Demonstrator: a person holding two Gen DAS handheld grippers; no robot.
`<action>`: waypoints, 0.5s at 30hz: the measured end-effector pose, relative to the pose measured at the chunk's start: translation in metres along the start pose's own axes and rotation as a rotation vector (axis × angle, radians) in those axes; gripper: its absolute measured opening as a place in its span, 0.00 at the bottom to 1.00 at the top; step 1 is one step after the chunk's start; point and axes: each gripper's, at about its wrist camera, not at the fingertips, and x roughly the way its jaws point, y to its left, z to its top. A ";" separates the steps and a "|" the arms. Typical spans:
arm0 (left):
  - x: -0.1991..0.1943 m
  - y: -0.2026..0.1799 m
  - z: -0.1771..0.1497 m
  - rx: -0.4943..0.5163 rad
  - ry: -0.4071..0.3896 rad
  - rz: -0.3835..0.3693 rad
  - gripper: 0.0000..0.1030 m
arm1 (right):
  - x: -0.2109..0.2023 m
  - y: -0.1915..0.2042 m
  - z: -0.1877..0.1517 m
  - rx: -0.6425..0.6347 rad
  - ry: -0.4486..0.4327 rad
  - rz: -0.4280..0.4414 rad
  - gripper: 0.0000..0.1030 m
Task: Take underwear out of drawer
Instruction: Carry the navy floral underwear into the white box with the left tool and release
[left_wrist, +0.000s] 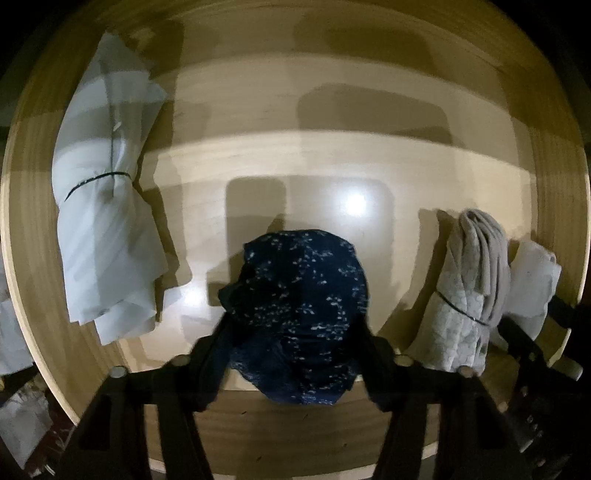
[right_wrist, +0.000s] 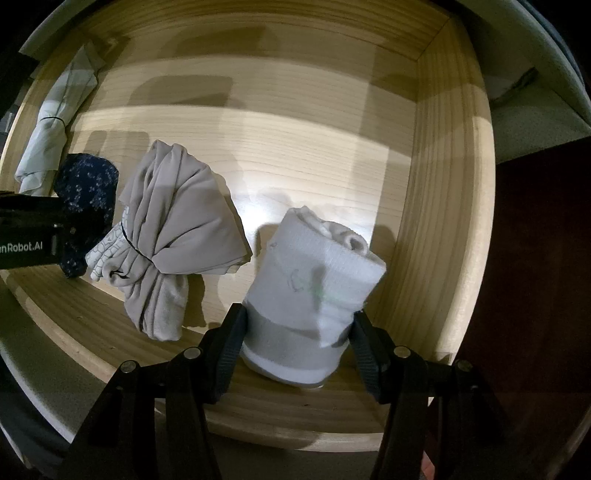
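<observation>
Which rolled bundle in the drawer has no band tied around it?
The white roll between the right gripper's fingers; the beige and pale bundles are banded.

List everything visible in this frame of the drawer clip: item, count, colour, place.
Wooden drawer: one, pale wood, open, holds all the bundles.
Navy roll: one, dark blue with white specks, front centre, between the left gripper's fingers.
White roll: one, white with a grey band, front right, between the right gripper's fingers.
Beige bundle: one, beige and patterned white, banded, between the two rolls.
Pale bundle: one, light grey-green, banded, far left.
Left gripper: black, closed on navy roll.
Right gripper: black, closed on white roll.
</observation>
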 end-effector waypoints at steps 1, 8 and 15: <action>-0.001 0.000 0.000 0.005 -0.001 0.001 0.46 | 0.000 0.000 0.000 0.000 0.000 0.000 0.53; -0.008 -0.002 -0.016 0.025 -0.013 0.029 0.34 | 0.000 0.000 0.000 -0.001 0.001 -0.002 0.53; -0.029 -0.017 -0.043 0.049 -0.077 0.061 0.33 | 0.002 0.000 0.000 -0.003 0.005 -0.011 0.53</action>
